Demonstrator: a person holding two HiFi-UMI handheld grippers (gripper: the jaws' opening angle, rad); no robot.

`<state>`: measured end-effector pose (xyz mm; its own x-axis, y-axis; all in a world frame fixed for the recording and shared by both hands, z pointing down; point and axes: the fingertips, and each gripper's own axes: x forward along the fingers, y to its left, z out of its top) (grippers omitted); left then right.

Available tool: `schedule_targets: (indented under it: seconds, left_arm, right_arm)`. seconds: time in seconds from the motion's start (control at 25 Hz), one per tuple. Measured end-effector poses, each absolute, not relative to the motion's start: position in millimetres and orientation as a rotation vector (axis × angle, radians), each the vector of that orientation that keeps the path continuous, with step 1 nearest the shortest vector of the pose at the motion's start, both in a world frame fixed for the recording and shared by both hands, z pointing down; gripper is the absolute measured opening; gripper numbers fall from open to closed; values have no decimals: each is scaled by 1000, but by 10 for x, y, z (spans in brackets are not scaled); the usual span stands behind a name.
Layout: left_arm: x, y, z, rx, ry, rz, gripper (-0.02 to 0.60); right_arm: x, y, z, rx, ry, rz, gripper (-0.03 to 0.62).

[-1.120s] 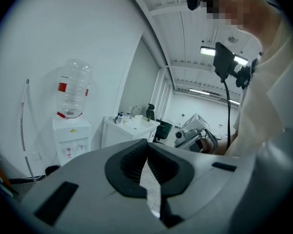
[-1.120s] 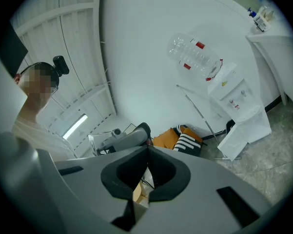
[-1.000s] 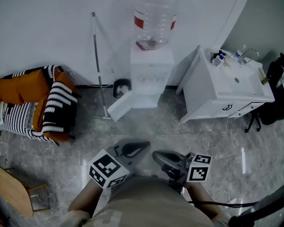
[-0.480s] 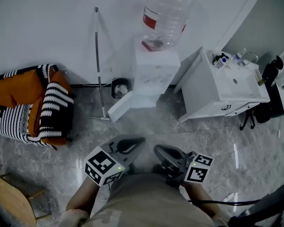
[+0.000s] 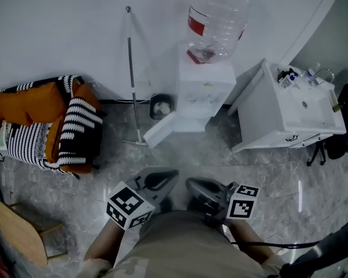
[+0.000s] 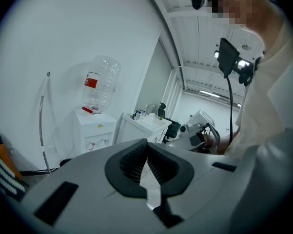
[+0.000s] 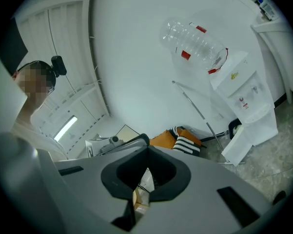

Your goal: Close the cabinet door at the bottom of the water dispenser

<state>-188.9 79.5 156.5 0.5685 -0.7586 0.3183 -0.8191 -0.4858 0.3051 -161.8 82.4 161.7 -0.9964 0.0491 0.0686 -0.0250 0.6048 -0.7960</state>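
Well beyond left gripper [image 5: 171, 176] — cabinet door [image 5: 161, 131]

The place is an indoor room furnished like a home. At upper centre of the head view, a white water dispenser with a clear bottle [image 5: 204, 91] stands against a plain white wall [image 5: 58, 33]. A white vanity cabinet with a basin [image 5: 266, 120] sits at right and an armchair with orange and black-and-white striped cushions [image 5: 46, 126] at left, all on grey marbled floor tiles [image 5: 220, 155].

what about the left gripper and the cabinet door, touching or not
Apart. The head view shows bare floor between the left gripper and the open cabinet door.
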Motion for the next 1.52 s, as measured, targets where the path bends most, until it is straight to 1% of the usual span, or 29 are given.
schedule_targets:
  seconds: [0.2,0.44,0.72,0.96,1.08,1.24,1.52]
  left_arm:
    - [-1717,409,1523,2358,-1295,240,-8]
    - [-1367,-169,1448,2360,-1300,293,-8]
    - [-933,-638,1457,2320,-1344,373,-8]
    - [-777,-916,1553,2263,-1383,472,-8]
    - [-808,-987,1601,2241,-1410,520,-8]
    - [-984,-1065,1678,2216,-1450,545,-8]
    - [-1663,-1043,2056,2196,-1510,596,-8]
  right_arm:
    - [-1543,480,1572,-158,-2724,1402,12]
    - [-1210,-180,1524,-88,-2801,1304,12]
    - [-797,-712,1569,-134,-2764,1444,12]
    - [-578,-996,1716,-165,-2739,1520,12]
    - [-504,-1047,1721,-213,-2737,1536,12]
    - [-531,-1045,1738,-261,-2738,1470,12]
    - [-884,-930,1807,-302,-2699,1392,12]
